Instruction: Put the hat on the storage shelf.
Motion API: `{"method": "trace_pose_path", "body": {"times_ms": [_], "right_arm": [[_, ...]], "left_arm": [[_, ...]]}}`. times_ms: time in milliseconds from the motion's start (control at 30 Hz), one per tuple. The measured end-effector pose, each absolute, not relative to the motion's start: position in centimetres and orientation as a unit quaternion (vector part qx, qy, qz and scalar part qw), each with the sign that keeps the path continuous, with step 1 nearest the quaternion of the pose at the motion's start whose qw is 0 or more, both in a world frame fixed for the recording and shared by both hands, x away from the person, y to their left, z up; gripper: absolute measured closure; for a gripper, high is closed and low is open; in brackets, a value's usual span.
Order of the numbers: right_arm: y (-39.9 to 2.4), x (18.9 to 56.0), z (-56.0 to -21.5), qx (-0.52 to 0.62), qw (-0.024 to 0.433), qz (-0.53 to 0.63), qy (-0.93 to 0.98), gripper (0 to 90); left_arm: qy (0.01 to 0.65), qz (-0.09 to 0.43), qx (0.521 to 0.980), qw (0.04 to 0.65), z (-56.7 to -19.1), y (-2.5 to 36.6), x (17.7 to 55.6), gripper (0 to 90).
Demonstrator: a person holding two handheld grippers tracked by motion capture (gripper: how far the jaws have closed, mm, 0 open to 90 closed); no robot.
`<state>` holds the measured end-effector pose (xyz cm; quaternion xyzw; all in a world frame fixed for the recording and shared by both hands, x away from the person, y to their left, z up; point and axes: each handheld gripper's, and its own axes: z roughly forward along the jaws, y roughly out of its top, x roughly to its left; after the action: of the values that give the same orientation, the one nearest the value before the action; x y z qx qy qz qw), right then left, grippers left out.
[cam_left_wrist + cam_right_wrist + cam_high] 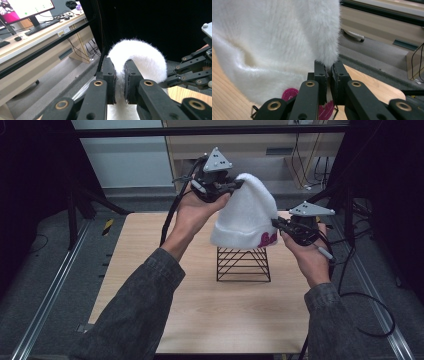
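Your left tongs point(235, 184) pinch white hat point(247, 210) top, right tongs point(278, 224) pinch its brim — hat over wire stand point(243, 265), mid counter point(210, 305).

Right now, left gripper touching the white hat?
Touching. In the left gripper view, the left gripper has both jaws pressed against a fold of the white hat, pinching the fuzzy fabric between them.

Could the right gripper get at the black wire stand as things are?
Probably not yet: the right gripper is shut on the fluffy white hat, which drapes over the black wire stand; it would have to let go first.
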<state>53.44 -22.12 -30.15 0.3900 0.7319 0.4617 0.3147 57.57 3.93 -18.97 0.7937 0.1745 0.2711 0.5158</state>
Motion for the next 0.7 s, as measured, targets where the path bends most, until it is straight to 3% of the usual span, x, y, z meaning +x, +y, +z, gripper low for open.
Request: {"method": "trace_pose_path", "body": {"times_ms": [700], "right_arm": [[-20.7, 53.0, -32.5, 0.385, 0.301, 0.455, 0.744, 84.4]], "left_arm": [[0.191, 0.268, 0.799, 0.503, -21.2, 5.1, 58.6, 81.4]]}}
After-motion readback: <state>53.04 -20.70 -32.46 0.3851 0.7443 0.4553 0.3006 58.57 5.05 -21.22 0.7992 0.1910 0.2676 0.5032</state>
